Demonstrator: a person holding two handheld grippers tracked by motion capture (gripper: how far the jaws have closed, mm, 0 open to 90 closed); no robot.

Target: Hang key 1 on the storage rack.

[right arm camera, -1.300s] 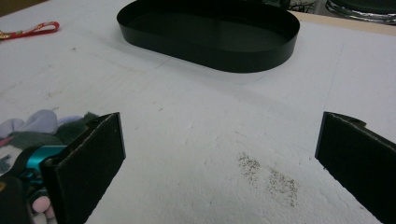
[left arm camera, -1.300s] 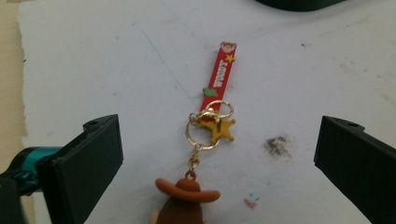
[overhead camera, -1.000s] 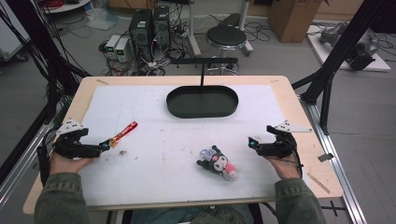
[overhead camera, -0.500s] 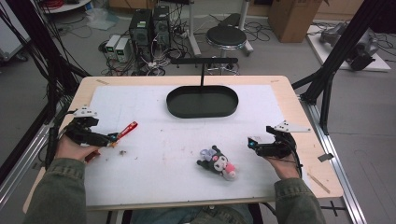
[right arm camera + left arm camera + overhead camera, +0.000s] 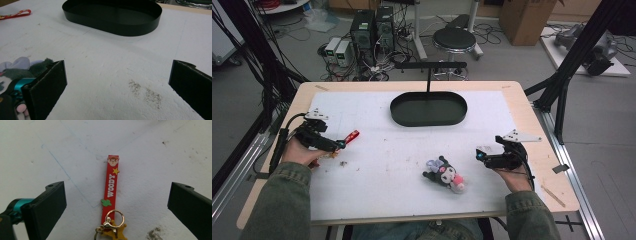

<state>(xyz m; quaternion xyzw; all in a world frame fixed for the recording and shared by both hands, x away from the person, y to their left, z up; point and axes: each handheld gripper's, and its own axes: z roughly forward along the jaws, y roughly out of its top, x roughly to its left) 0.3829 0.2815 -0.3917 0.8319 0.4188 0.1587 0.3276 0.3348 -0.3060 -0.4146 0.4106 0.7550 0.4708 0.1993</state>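
— Holding your left gripper [image 5: 337, 145] low over the white mat [image 5: 392, 165], you have its jaws spread wide, one on each side of the red Woody keychain strap [image 5: 110, 187]. Nothing is gripped. The strap points straight away from the gripper, and its gold ring [image 5: 114, 218] and star charm [image 5: 113, 233] lie nearest you, between the jaws.

— And my right?

— Your right gripper [image 5: 482, 155] rests low at the mat's far side, jaws also apart and empty. The dark plush toy [image 5: 444, 175] lies just beside its left jaw, and the black oval tray [image 5: 428, 108] sits well ahead of it.

— What has changed?

— Since a second ago your left hand has moved forward along the mat's edge and closed in on the strap. Your right hand, the plush and the tray have stayed put.

— And around me?

— The mat is scuffed and speckled, lying on a wooden table [image 5: 539, 150]. Beyond it stand a stool [image 5: 453, 38], computer towers [image 5: 373, 25] and tangled cables on a grey floor.
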